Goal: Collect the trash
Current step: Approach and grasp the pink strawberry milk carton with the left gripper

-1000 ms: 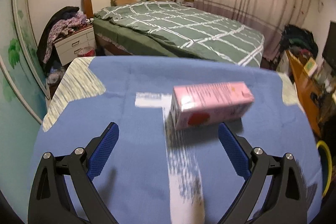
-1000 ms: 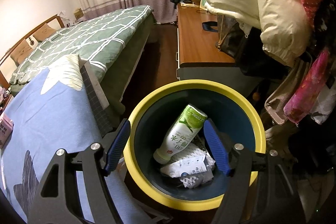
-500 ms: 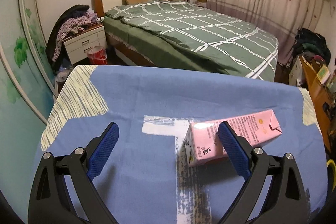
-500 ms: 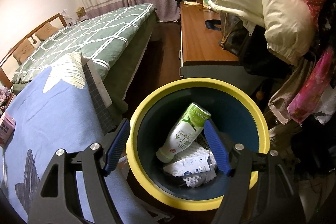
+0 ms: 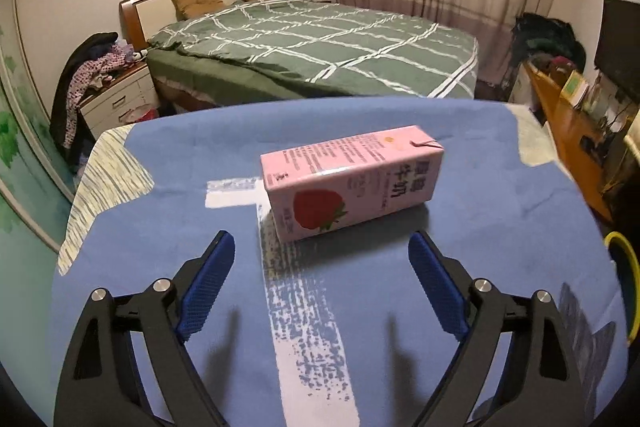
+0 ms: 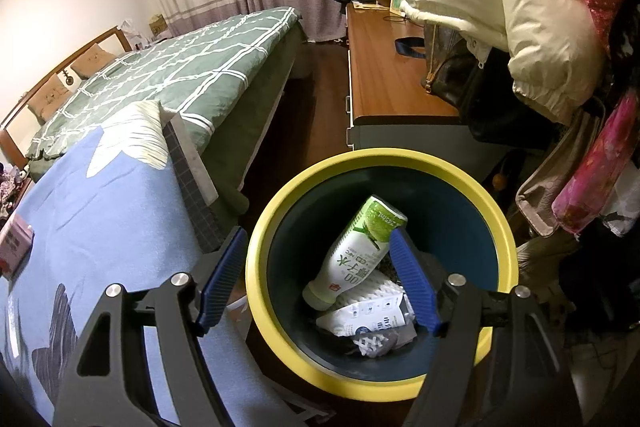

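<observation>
Carton of strawberry milk, pink, is seen lying on its side on the blue-covered bench, just ahead of the left gripper and slightly right of its centre line. No contact is made; a strip of cloth is visible between the blue pads and the near face.

Long axis of the carton: roughly crosswise to the left gripper's forward direction, skewed so that the bottom end sits nearer and to the left, while the folded top end with its spout flap points away and to the right. The broad printed face with the strawberry is turned toward the camera.

Left gripper: fingers spread wide, nothing held. The gap is judged narrower than the carton's length, so a grasp across the short dimension would call for a wrist turn.

Right gripper: fingers likewise spread, nothing held, poised over the yellow-rimmed bin, which stands beside the bench. A green-and-white bottle and crumpled white wrappers are already inside.

From the right wrist view the carton appears only at the far left edge, well apart from that gripper. The left is therefore judged the nearer one for the pick-up.
</observation>
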Demonstrator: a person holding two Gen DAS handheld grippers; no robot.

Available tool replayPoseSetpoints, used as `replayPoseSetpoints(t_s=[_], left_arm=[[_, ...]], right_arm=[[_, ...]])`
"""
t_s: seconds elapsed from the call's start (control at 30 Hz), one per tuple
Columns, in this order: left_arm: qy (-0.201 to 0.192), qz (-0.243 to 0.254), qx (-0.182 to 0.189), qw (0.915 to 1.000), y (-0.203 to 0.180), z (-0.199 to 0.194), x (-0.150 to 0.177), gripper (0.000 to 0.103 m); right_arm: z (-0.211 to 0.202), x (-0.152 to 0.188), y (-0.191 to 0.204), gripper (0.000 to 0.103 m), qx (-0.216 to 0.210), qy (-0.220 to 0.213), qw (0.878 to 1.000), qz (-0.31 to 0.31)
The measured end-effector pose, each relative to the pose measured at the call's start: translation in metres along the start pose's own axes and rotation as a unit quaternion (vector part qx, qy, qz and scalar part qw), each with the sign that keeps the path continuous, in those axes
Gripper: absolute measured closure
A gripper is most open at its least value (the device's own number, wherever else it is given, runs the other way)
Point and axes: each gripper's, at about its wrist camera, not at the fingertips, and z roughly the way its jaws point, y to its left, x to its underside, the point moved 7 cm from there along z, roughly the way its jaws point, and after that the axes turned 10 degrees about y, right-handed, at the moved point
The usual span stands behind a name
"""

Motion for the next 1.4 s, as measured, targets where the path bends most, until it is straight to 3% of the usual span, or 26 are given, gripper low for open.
replayPoseSetpoints(t_s=[0.1,0.27,0.37,0.47,0.57,0.6,0.7,0.73,0.83,0.93,1.1,1.27,1.4], left_arm=[[-0.001,-0.020,0.006,0.9998,0.008,0.001,-0.006,0.015],[-0.021,-0.110,0.016,0.9936,0.048,0.005,-0.025,0.015],[-0.009,-0.151,0.029,0.9881,0.066,0.019,-0.030,0.015],[-0.003,-0.212,0.030,0.9768,0.092,0.028,-0.023,0.015],[-0.011,-0.287,-0.029,0.9574,0.130,0.028,-0.008,0.015],[0.000,-0.293,-0.040,0.9553,0.136,0.032,-0.005,0.015],[0.034,-0.266,-0.025,0.9632,0.131,0.048,-0.002,0.015],[0.034,-0.238,-0.024,0.9703,0.123,0.049,-0.005,0.015],[0.035,-0.176,0.025,0.9834,0.088,0.044,-0.006,0.016],[0.041,-0.109,0.045,0.9922,0.048,0.035,0.000,0.016],[0.055,-0.011,0.079,0.9953,-0.020,0.018,0.016,0.016],[0.035,-0.017,0.086,0.9955,-0.034,-0.002,-0.001,0.016],[0.052,0.006,0.095,0.9941,-0.057,0.005,-0.014,0.016]], right_arm=[[0.000,0.001,0.002,0.033,-0.002,0.000,1.000,0.001],[0.000,0.000,0.000,0.033,-0.001,0.001,1.000,-0.001],[0.000,0.001,0.001,0.033,-0.001,0.001,1.000,-0.001],[0.001,0.001,0.002,0.033,-0.002,0.002,1.000,0.000],[0.001,0.003,0.005,0.033,-0.006,0.004,1.000,-0.001],[0.000,0.002,0.006,0.033,-0.007,0.004,1.000,-0.002],[-0.002,0.004,0.012,0.033,-0.008,0.002,1.000,-0.005],[-0.002,0.005,0.013,0.033,-0.009,0.003,1.000,-0.004],[-0.002,0.005,0.013,0.033,-0.011,0.004,1.000,-0.002],[-0.002,0.005,0.015,0.033,-0.012,0.005,1.000,-0.004],[-0.003,0.005,0.012,0.033,-0.015,0.005,1.000,-0.002],[-0.002,0.004,0.013,0.033,-0.021,0.008,1.000,-0.001],[-0.002,0.005,0.015,0.033,-0.023,0.009,1.000,0.000]])
